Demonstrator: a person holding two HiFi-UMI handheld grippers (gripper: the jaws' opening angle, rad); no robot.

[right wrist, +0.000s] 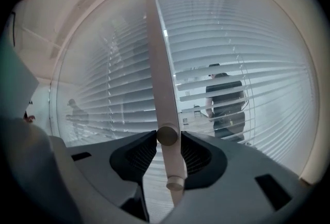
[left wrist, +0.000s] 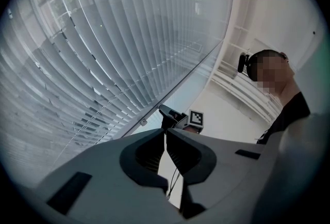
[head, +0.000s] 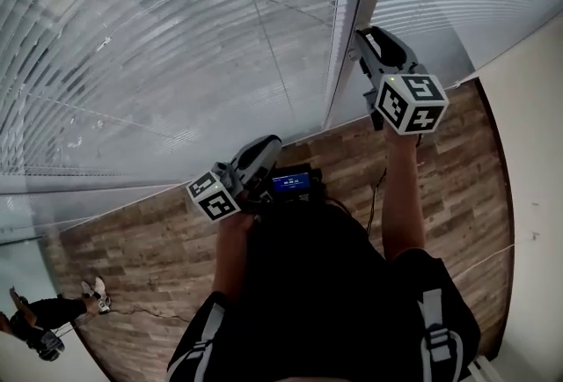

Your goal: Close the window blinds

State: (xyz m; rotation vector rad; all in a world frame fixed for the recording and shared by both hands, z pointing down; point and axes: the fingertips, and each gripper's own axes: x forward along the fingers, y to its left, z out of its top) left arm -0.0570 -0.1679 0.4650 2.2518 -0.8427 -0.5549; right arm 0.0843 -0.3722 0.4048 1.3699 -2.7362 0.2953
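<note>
Now right gripper (right wrist: 168,136) clamped on tilt wand (right wrist: 161,89), blinds (right wrist: 247,37) just behind; left gripper (left wrist: 165,132) closed, empty.

Brown wood-plank floor (head: 457,169), plain white wall (head: 537,160) at right

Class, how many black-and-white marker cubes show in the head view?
2: one marker cube on the left gripper, lower centre; the other on the higher right gripper, which grips the white tilt wand.

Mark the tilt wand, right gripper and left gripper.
tilt wand (right wrist: 159,73), right gripper view, on its white shaft above the jaws.
right gripper (right wrist: 168,138), right gripper view, between the fingertips, closed on the wand.
left gripper (left wrist: 165,134), left gripper view, where the closed fingertips meet.
</note>
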